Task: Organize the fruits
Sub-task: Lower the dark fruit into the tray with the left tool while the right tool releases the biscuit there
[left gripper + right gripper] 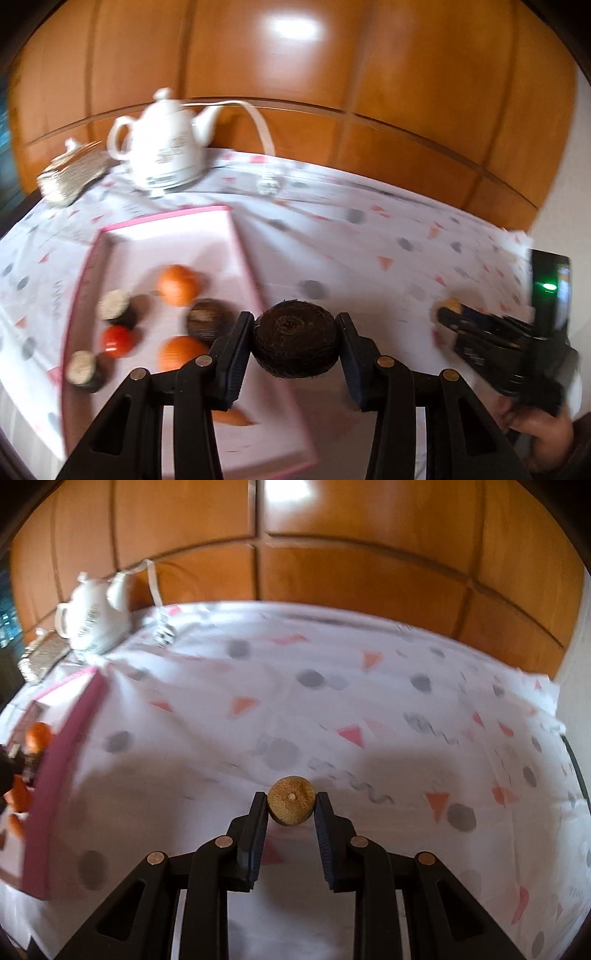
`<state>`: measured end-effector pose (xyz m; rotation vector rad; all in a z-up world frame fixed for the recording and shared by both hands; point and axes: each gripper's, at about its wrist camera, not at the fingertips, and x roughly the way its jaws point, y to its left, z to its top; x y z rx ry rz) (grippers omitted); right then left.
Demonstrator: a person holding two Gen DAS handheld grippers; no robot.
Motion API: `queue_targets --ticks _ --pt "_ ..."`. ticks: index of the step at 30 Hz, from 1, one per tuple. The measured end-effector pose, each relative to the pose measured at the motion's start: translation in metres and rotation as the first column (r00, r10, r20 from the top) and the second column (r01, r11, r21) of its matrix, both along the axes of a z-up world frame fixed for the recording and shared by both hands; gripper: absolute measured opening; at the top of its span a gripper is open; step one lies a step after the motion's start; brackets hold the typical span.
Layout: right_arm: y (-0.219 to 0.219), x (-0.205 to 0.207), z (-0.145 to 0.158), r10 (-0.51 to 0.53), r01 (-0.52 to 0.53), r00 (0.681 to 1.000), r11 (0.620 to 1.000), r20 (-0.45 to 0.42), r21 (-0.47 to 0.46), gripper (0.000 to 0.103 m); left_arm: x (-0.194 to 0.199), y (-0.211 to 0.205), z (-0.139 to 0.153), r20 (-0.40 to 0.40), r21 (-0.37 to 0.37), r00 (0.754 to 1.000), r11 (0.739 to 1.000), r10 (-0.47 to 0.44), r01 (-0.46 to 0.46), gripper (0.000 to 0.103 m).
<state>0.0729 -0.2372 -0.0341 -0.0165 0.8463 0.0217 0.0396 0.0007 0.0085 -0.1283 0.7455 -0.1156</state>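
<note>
Dark brown fruit [295, 341]: clamped between the pads of the left hand-held gripper [295, 347], raised above the right edge of the pink tray [236, 236].
Tan round fruit [291, 806]: pinched at the fingertips of the right hand-held gripper [291, 808], over the patterned cloth [369, 709] on the bench.
Tray contents: two oranges [177, 284], one red fruit [116, 339], other dark fruits.
Far left: white teapot [166, 147].

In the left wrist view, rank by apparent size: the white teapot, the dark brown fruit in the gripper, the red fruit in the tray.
1. white teapot
2. dark brown fruit, enlarged by nearness to the camera
3. red fruit
</note>
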Motion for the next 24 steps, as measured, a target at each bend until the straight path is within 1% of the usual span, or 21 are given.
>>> queue_targets --ticks 3,5,7,11,12,14,15,17,19,20,24 --pt "0.021 -0.004 0.015 0.078 -0.079 0.997 0.996 0.023 0.05 0.025 -0.002 0.03 -0.002 -0.007 -0.011 0.997 0.997 0.076 -0.076 0.045" --pt "0.039 -0.008 0.024 0.142 -0.144 0.989 0.987 0.038 0.072 0.025 -0.004 0.051 -0.004 -0.011 -0.009 0.991 0.991 0.135 -0.135 0.045" --pt "0.056 -0.012 0.03 0.204 -0.207 0.978 0.972 0.044 0.108 0.025 -0.006 0.067 -0.007 -0.018 -0.006 0.985 0.985 0.171 -0.171 0.045" --pt "0.094 -0.022 0.038 0.325 -0.329 0.944 0.933 0.052 0.147 0.025 -0.012 0.092 -0.015 -0.039 -0.006 0.97 0.971 0.24 -0.241 0.045" --pt "0.106 -0.025 0.039 0.364 -0.367 0.93 0.916 0.052 0.16 0.025 -0.013 0.099 -0.017 -0.048 -0.009 0.965 0.966 0.258 -0.259 0.045" --pt "0.123 -0.03 0.041 0.409 -0.412 0.911 0.897 0.054 0.162 0.025 -0.015 0.105 -0.019 -0.057 -0.015 0.96 0.962 0.273 -0.274 0.045" --pt "0.136 -0.032 0.041 0.442 -0.443 0.896 0.881 0.049 0.165 0.025 -0.017 0.106 -0.02 -0.057 -0.016 0.959 0.96 0.278 -0.279 0.045" --pt "0.154 -0.034 0.038 0.484 -0.484 0.874 0.86 0.042 0.162 0.026 -0.018 0.107 -0.02 -0.057 -0.017 0.96 0.961 0.275 -0.277 0.045" --pt "0.166 -0.036 0.036 0.511 -0.51 0.859 0.846 0.033 0.156 0.026 -0.02 0.106 -0.02 -0.056 -0.023 0.961 0.962 0.271 -0.272 0.045" --pt "0.173 -0.037 0.035 0.522 -0.52 0.852 0.841 0.025 0.149 0.026 -0.02 0.105 -0.02 -0.056 -0.023 0.962 0.963 0.266 -0.268 0.045" --pt "0.181 -0.038 0.03 0.53 -0.524 0.848 0.838 0.003 0.149 0.026 -0.019 0.104 -0.02 -0.05 -0.018 0.964 0.964 0.263 -0.264 0.046"
